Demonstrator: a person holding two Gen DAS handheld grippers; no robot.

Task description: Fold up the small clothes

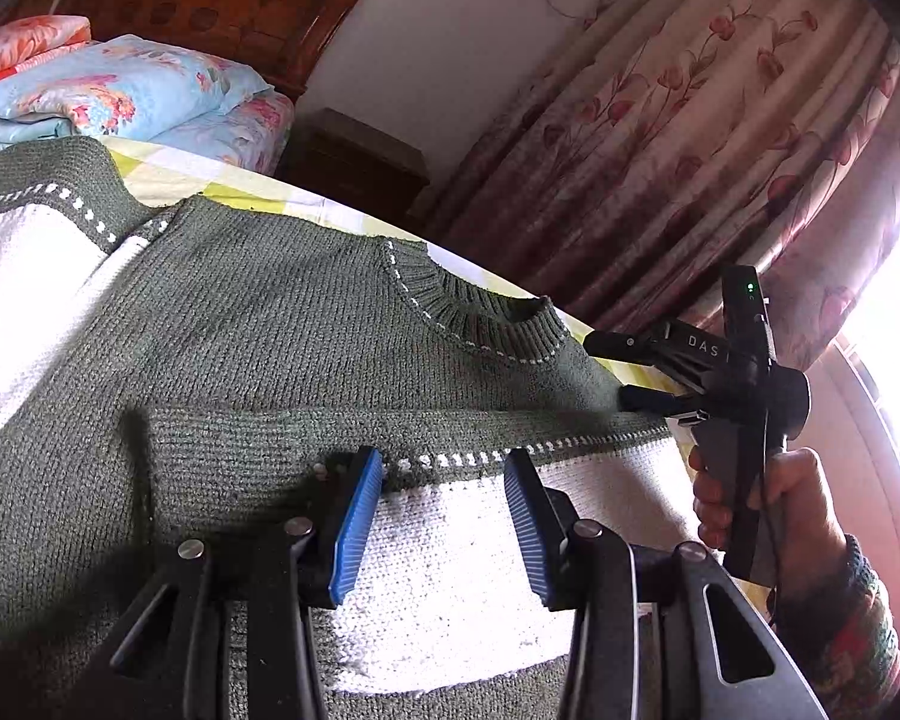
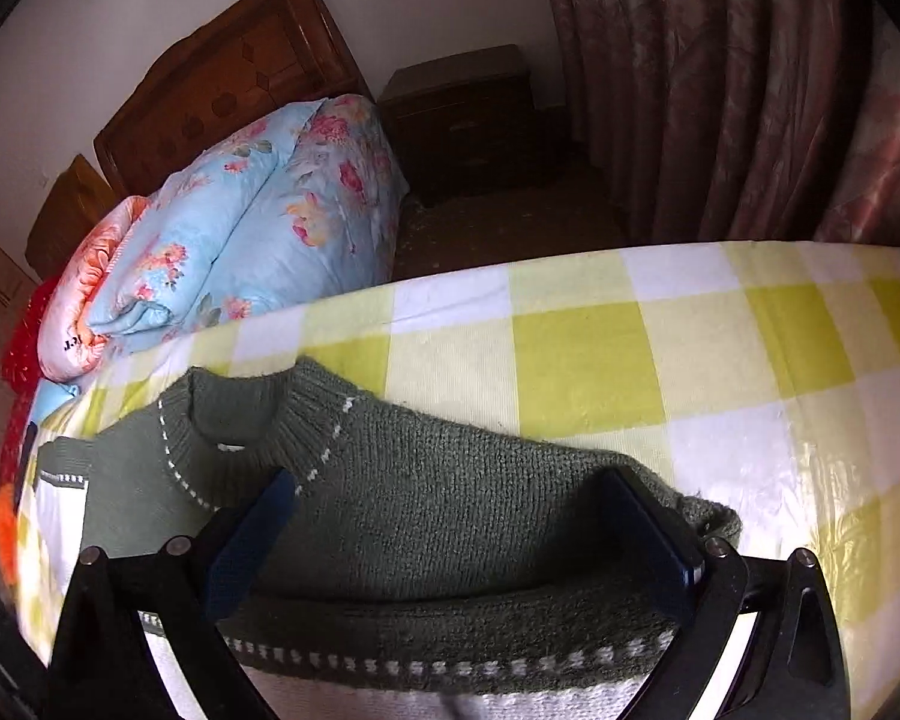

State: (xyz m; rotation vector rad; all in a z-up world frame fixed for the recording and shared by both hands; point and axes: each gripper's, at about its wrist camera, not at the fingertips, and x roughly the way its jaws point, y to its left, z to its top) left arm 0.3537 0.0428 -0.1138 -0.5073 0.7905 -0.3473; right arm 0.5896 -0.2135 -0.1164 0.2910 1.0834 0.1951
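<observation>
A small green and white knit sweater point(image 1: 270, 348) lies flat on the checked bed sheet point(image 2: 600, 360), one sleeve folded across its chest. My left gripper point(image 1: 444, 498) is open, its blue pads point(image 1: 357, 525) just above the folded sleeve's white band. My right gripper point(image 1: 606, 372) appears in the left wrist view at the sweater's right shoulder, jaws apart. In the right wrist view it point(image 2: 450, 528) is open over the green shoulder of the sweater point(image 2: 450, 492), near the ribbed collar point(image 2: 306, 408).
Folded floral quilts point(image 2: 258, 228) sit at the head of the bed by the wooden headboard point(image 2: 228, 72). A dark nightstand point(image 2: 468, 120) and floral curtains point(image 1: 720, 150) stand beyond the bed's far edge. A bright window point(image 1: 894, 300) is at the right.
</observation>
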